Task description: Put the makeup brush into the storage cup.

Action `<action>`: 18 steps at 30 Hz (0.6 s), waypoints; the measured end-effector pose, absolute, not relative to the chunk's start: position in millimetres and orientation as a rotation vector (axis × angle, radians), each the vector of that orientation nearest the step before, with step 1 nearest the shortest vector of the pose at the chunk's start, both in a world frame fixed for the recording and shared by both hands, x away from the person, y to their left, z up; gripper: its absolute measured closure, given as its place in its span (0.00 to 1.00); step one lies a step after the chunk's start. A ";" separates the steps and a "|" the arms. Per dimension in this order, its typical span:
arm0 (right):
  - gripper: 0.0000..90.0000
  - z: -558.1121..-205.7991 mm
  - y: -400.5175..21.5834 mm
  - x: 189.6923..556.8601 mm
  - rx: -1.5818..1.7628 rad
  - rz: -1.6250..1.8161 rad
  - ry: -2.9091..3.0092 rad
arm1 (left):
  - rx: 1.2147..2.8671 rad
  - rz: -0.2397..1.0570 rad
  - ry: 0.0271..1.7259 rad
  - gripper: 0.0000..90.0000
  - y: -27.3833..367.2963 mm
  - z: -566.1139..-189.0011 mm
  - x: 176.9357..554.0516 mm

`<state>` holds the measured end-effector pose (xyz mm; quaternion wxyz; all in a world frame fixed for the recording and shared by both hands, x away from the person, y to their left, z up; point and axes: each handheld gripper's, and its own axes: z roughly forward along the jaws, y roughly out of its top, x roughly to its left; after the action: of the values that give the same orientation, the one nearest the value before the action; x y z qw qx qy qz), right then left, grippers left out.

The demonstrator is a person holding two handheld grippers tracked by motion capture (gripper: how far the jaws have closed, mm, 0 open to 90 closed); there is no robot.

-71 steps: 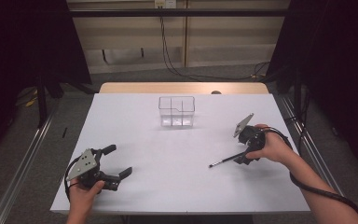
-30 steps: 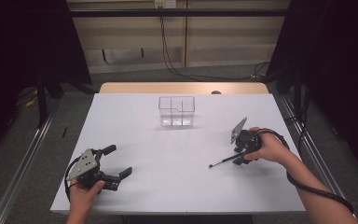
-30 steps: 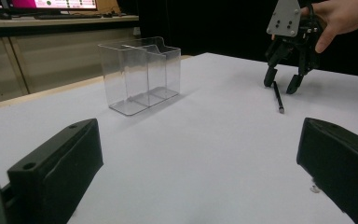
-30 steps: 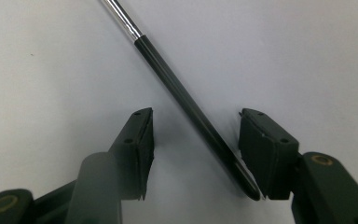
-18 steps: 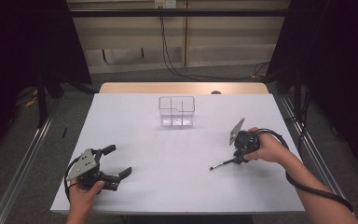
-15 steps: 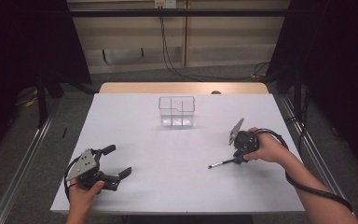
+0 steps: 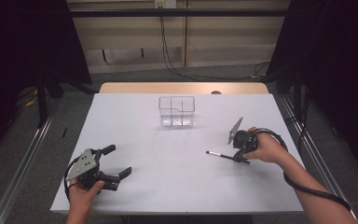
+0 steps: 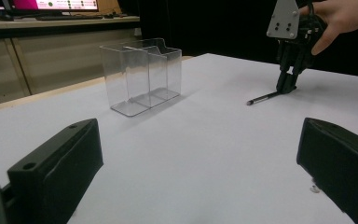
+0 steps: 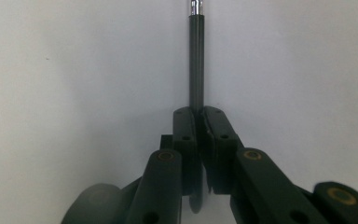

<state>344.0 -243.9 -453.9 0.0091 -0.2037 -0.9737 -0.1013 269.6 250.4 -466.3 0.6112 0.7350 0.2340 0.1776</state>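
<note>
Even overhead light fell on the white table (image 7: 177,177), bright against a dim, nearly black surround, shadows stayed soft and faint, the clear box (image 8: 142,74) showed mild glints, and the near jaws in both gripper views were blurred.

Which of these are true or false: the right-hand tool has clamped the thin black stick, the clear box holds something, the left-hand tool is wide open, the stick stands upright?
1. The right gripper has clamped the black stick: true; its jaws have just been closing on it.
2. The clear box holds something: false; it looks empty.
3. The left gripper is wide open: true.
4. The stick stands upright: false; it lies on the white table.
</note>
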 end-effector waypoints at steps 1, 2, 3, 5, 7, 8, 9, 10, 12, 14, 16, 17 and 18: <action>0.94 -453.8 -244.5 343.6 -0.644 -0.320 -3.037 | 1.696 0.410 0.540 0.00 250.3 -466.3 269.7; 0.94 -454.0 -244.8 343.6 -0.641 -0.326 -3.039 | 1.695 0.409 0.540 0.00 250.3 -466.4 269.8; 0.94 -453.9 -244.9 343.3 -0.644 -0.328 -3.038 | 1.695 0.409 0.542 0.00 250.2 -466.5 269.8; 0.94 -453.9 -245.6 343.2 -0.652 -0.332 -3.033 | 1.696 0.409 0.543 0.00 250.2 -466.5 269.8; 0.94 -454.0 -246.8 343.7 -0.640 -0.342 -3.032 | 1.698 0.410 0.544 0.00 250.3 -466.4 269.8; 0.94 -454.0 -246.9 343.5 -0.652 -0.345 -3.032 | 1.699 0.410 0.544 0.00 250.4 -466.3 269.9; 0.94 -453.9 -246.9 343.1 -0.659 -0.343 -3.031 | 1.699 0.410 0.544 0.00 250.5 -466.3 269.8; 0.94 -454.0 -247.0 342.7 -0.662 -0.347 -3.032 | 1.697 0.408 0.545 0.00 250.8 -466.3 269.8; 0.94 -453.6 -247.5 342.8 -0.665 -0.347 -3.030 | 1.699 0.409 0.546 0.00 251.3 -466.4 269.9; 0.94 -453.9 -248.5 342.5 -0.665 -0.363 -3.032 | 1.695 0.410 0.547 0.00 251.4 -466.5 270.0; 0.94 -454.3 -250.9 342.2 -0.698 -0.390 -3.019 | 1.699 0.411 0.547 0.00 251.9 -466.2 270.1; 0.94 -454.4 -252.0 341.9 -0.708 -0.408 -3.007 | 1.699 0.412 0.549 0.00 251.9 -466.3 270.1; 0.94 -454.9 -253.2 341.8 -0.717 -0.427 -3.006 | 1.698 0.413 0.550 0.00 251.7 -466.4 270.1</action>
<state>341.8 -253.2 -454.9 0.0110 -0.2299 -0.9635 -0.1369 270.1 251.7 -466.4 0.6091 0.7350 0.2382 0.1789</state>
